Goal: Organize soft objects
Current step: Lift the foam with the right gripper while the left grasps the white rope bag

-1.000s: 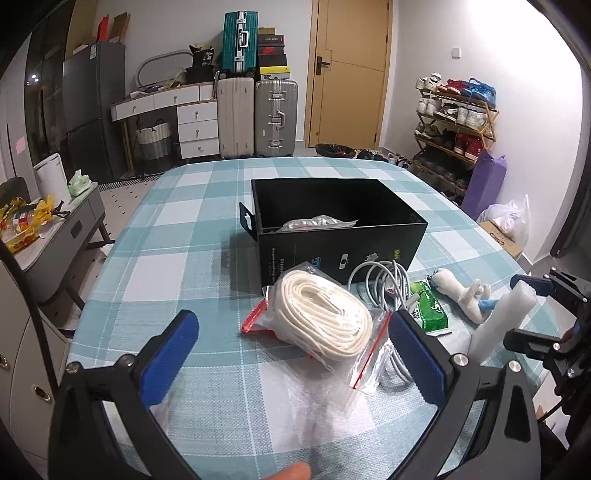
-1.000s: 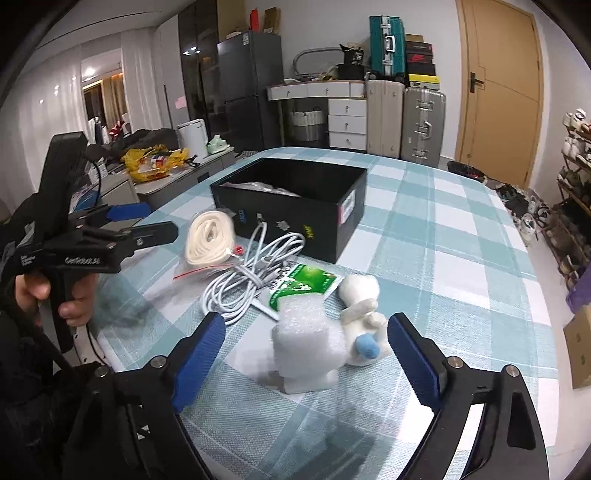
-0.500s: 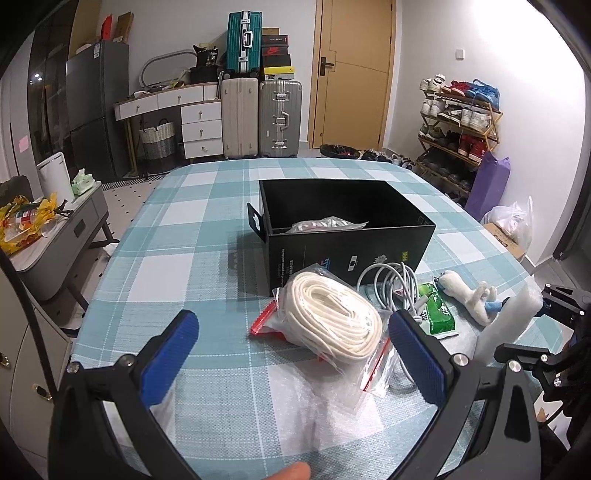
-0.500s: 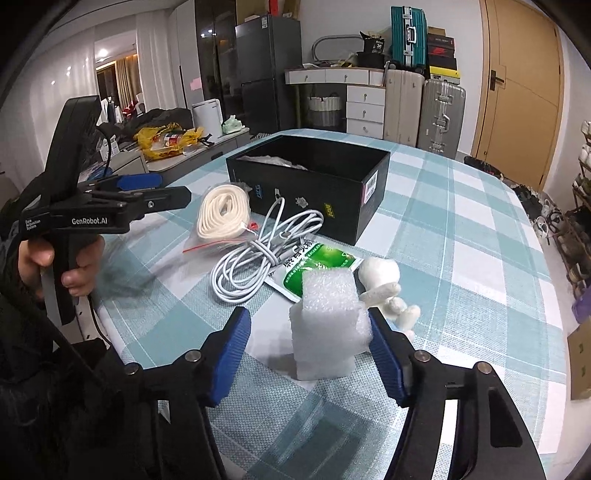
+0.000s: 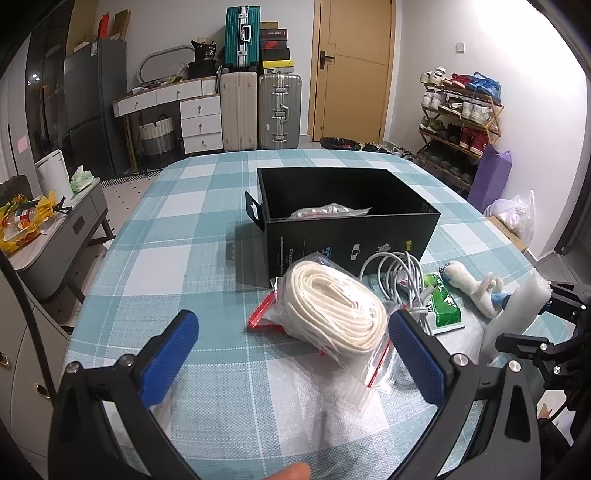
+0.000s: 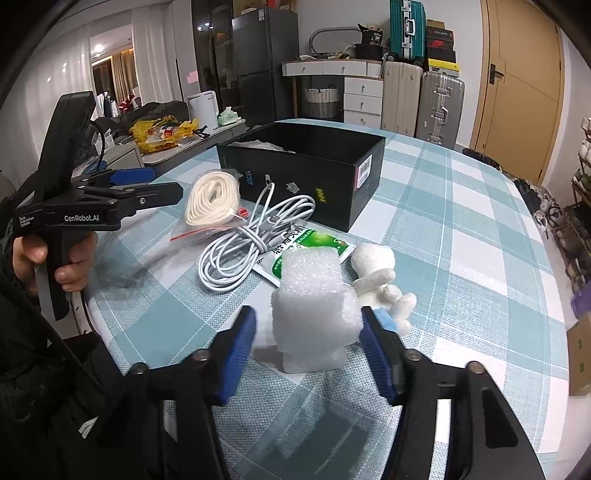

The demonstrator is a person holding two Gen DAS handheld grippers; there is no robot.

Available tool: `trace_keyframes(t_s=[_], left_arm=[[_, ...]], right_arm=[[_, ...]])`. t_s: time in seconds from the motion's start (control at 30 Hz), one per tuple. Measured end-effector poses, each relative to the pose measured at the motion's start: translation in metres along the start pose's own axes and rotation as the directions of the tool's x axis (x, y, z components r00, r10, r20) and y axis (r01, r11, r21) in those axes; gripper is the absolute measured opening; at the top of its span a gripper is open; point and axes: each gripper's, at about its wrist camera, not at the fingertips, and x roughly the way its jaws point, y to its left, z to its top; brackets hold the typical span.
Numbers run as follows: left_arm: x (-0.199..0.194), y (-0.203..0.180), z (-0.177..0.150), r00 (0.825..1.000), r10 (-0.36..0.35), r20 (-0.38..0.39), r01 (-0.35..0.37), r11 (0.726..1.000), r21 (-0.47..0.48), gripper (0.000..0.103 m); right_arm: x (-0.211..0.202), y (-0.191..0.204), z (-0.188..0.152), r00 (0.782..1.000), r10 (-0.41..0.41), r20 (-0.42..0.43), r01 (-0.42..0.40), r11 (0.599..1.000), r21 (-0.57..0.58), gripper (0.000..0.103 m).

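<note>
Checked table (image 6: 461,221): right tongs (image 6: 308,332) narrowed, closing around foam block (image 6: 314,295).

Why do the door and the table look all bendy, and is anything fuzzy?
Left wrist view: the fisheye lens curves the door and table edge, corners go black. Right wrist view: same bending; the foam block close up looks soft.

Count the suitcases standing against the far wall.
3: a cream suitcase and a silver suitcase side by side on the floor, and a teal suitcase on top of the cream one. Others may be hidden.
</note>
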Motion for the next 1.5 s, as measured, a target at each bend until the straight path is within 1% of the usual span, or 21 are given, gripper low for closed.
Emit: trace_keyframes(t_s=[0.07, 0.13, 0.2, 0.4, 0.6, 0.7, 0.83, 0.9, 1.0, 1.07, 1.27, 1.4, 1.5], left_arm=[[0.002, 0.000, -0.001, 1.000, 0.000, -0.006, 0.000, 1.000, 0.001, 0.103], [0.004, -0.001, -0.002, 1.000, 0.002, -0.010, -0.002, 1.000, 0.003, 0.103], [0.005, -0.001, -0.003, 1.000, 0.003, -0.015, -0.003, 1.000, 0.003, 0.103], [0.008, -0.003, -0.005, 1.000, 0.003, -0.023, -0.003, 1.000, 0.004, 0.103], [0.012, -0.006, -0.007, 0.999, 0.013, -0.036, -0.013, 1.000, 0.002, 0.103], [0.017, -0.009, -0.006, 0.999, 0.014, -0.045, -0.014, 1.000, -0.013, 0.103], [0.028, -0.012, -0.002, 0.997, 0.053, -0.057, -0.054, 0.998, -0.022, 0.103], [0.035, -0.010, 0.002, 0.996, 0.058, -0.070, -0.063, 0.996, -0.065, 0.103], [0.044, -0.008, 0.007, 0.995, 0.037, -0.089, -0.047, 0.992, -0.115, 0.103], [0.049, -0.009, 0.010, 0.994, 0.043, -0.098, -0.055, 0.990, -0.130, 0.103], [0.058, -0.016, 0.017, 0.991, 0.066, -0.120, -0.081, 0.988, -0.129, 0.103], [0.067, -0.016, 0.017, 0.983, 0.097, -0.157, -0.118, 0.984, -0.130, 0.103], [0.065, -0.015, 0.014, 0.980, 0.094, -0.175, -0.114, 0.987, -0.113, 0.103]], right_arm=[[0.000, 0.000, 0.000, 1.000, 0.007, 0.004, -0.007, 1.000, -0.004, 0.049], [0.000, 0.002, 0.000, 1.000, 0.008, 0.009, -0.008, 1.000, -0.012, 0.042], [-0.001, 0.003, 0.001, 1.000, 0.008, 0.015, -0.008, 1.000, -0.019, 0.038], [-0.004, 0.009, 0.003, 0.999, 0.014, 0.039, -0.013, 1.000, -0.025, 0.038], [-0.012, 0.011, 0.008, 0.995, 0.032, 0.097, -0.032, 0.999, 0.002, 0.038], [-0.015, 0.011, 0.010, 0.992, 0.023, 0.122, -0.025, 1.000, 0.018, 0.038], [-0.020, 0.012, 0.013, 0.988, 0.017, 0.155, -0.022, 0.999, 0.030, 0.038], [-0.023, 0.011, 0.014, 0.986, 0.015, 0.164, -0.021, 0.999, 0.034, 0.038], [-0.026, 0.009, 0.014, 0.985, 0.010, 0.174, -0.018, 0.999, 0.043, 0.038], [-0.026, 0.007, 0.014, 0.984, 0.008, 0.175, -0.017, 0.999, 0.049, 0.038], [-0.026, 0.006, 0.013, 0.984, 0.004, 0.178, -0.014, 0.998, 0.054, 0.038], [-0.027, 0.007, 0.013, 0.984, 0.005, 0.176, -0.015, 0.999, 0.052, 0.038], [-0.026, 0.007, 0.013, 0.984, 0.004, 0.176, -0.014, 0.999, 0.051, 0.038]])
